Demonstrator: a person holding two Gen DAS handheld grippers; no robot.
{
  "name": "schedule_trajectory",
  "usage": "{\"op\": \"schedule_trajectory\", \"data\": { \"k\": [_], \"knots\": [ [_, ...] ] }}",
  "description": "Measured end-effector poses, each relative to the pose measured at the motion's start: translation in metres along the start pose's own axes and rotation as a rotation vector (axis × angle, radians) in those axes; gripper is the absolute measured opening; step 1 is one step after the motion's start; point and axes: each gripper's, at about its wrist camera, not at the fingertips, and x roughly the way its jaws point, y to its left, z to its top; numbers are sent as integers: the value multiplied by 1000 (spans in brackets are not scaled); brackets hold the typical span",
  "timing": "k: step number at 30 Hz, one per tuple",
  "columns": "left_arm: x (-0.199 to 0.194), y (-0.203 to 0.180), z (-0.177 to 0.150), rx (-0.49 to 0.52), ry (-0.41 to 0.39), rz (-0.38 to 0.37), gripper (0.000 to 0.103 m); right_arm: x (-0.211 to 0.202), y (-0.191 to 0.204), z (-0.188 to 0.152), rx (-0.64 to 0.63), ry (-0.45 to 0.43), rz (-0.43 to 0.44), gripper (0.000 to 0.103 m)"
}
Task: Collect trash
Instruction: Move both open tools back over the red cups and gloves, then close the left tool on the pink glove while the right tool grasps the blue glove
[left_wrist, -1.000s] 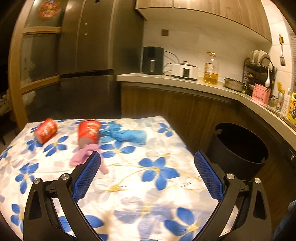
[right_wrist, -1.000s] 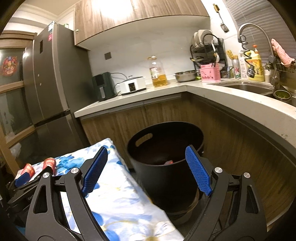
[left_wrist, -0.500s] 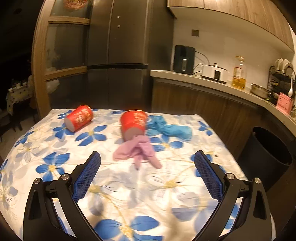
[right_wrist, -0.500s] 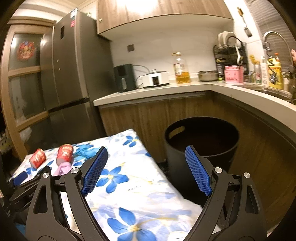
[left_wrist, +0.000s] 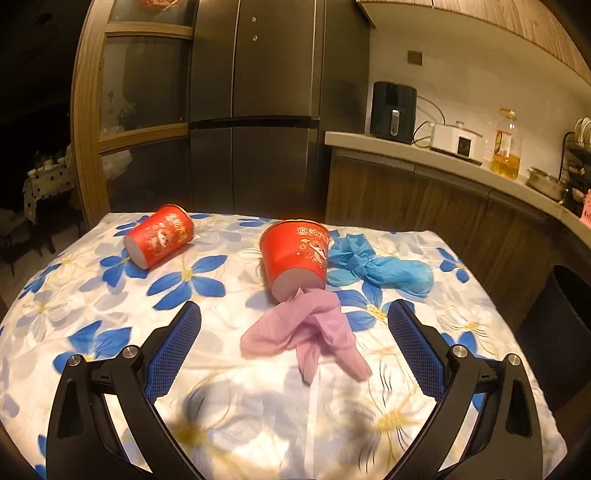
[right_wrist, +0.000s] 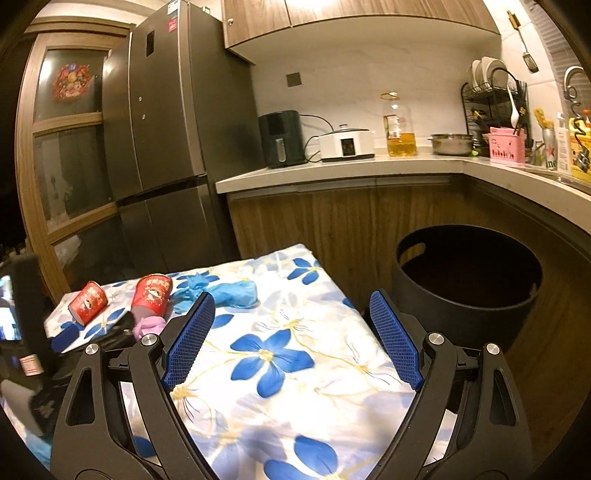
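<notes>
floral-clothed table (left_wrist: 110, 332) bears two red cups (left_wrist: 160, 236) (left_wrist: 295, 254), pink glove (left_wrist: 306, 332), blue glove (left_wrist: 380, 269)

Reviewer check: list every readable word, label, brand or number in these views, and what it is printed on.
"金蛇": gold characters on the near red cup; the rest is blurred.
"ine": part of a word on the can by the sink.
Fridge stickers, oil bottle label, far red cup: unreadable.

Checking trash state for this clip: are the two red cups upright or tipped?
Both tipped. The left cup and right cup lie on their sides on the tablecloth, bases facing the camera.
</notes>
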Motion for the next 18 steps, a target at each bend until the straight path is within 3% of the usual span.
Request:
{"op": "schedule_trajectory", "data": {
  "k": [5, 8, 14, 16, 18],
  "knots": [
    [30, -5, -1, 18, 49, 31, 97, 16, 8, 5, -7, -6, 6, 85],
    [43, -1, -1, -5, 94, 17, 91, 25, 12, 6, -19, -5, 10, 85],
    [65, 7, -8, -39, 203, -31, 56, 48, 25, 4, -42, 16, 25, 84],
    [67, 9, -11, -50, 216, -43, 39, 57, 29, 5, -48, 23, 27, 84],
    [69, 9, -14, -47, 230, -54, 29, 66, 33, 5, -49, 30, 32, 84]
  ]
}}
